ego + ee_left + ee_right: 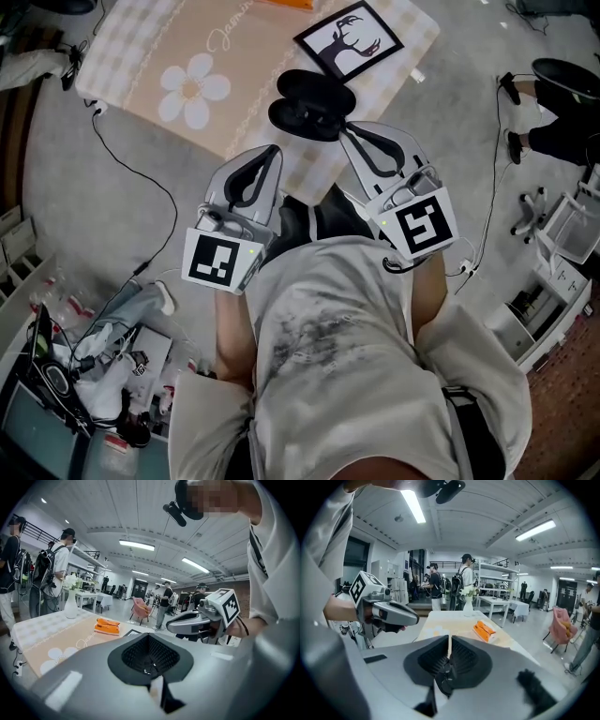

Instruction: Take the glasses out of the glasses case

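Observation:
A black glasses case (313, 104) lies open on the near edge of the table (141, 56). Its inside is dark, and I cannot make out glasses in it. My left gripper (274, 150) hovers just short of the case on its left, with its jaws together. My right gripper (345, 134) is beside the case's near right edge, also shut. In the left gripper view the left gripper (149, 637) shows its pads meeting, and the right gripper (171, 626) hangs beside it. The right gripper view shows the right gripper (450, 640) closed, with the left gripper (415, 619) alongside. The case is hidden in both gripper views.
A framed deer picture (349, 39) lies behind the case. An orange pack (107, 626) and a white vase (71, 604) stand farther back on the tablecloth. Cables and clutter (103, 366) cover the floor at the lower left. Several people stand around the room.

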The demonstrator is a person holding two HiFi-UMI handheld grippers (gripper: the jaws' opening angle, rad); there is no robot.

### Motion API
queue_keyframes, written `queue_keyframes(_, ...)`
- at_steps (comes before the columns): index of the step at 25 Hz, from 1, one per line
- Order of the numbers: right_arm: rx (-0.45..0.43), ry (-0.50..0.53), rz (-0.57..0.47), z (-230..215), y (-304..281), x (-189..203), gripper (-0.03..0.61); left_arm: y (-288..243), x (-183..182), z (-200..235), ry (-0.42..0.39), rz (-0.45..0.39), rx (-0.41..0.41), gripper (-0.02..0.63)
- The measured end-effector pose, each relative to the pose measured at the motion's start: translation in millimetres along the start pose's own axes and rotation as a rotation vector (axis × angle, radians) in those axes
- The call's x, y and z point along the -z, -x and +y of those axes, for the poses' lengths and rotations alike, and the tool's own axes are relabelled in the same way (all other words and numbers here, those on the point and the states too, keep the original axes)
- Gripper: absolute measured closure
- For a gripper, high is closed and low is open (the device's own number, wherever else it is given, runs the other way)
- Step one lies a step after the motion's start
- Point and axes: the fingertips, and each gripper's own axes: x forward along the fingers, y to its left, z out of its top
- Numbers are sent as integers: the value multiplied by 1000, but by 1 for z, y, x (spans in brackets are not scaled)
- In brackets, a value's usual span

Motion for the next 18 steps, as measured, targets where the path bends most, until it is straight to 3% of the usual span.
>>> queue_keyframes(8, -12, 33, 47, -3, -22, 18, 558, -12, 22, 5, 28, 26, 1, 609)
queue_keyframes(18, -60, 74, 135, 1, -45, 53, 503, -20, 45, 4, 70, 65, -1, 609)
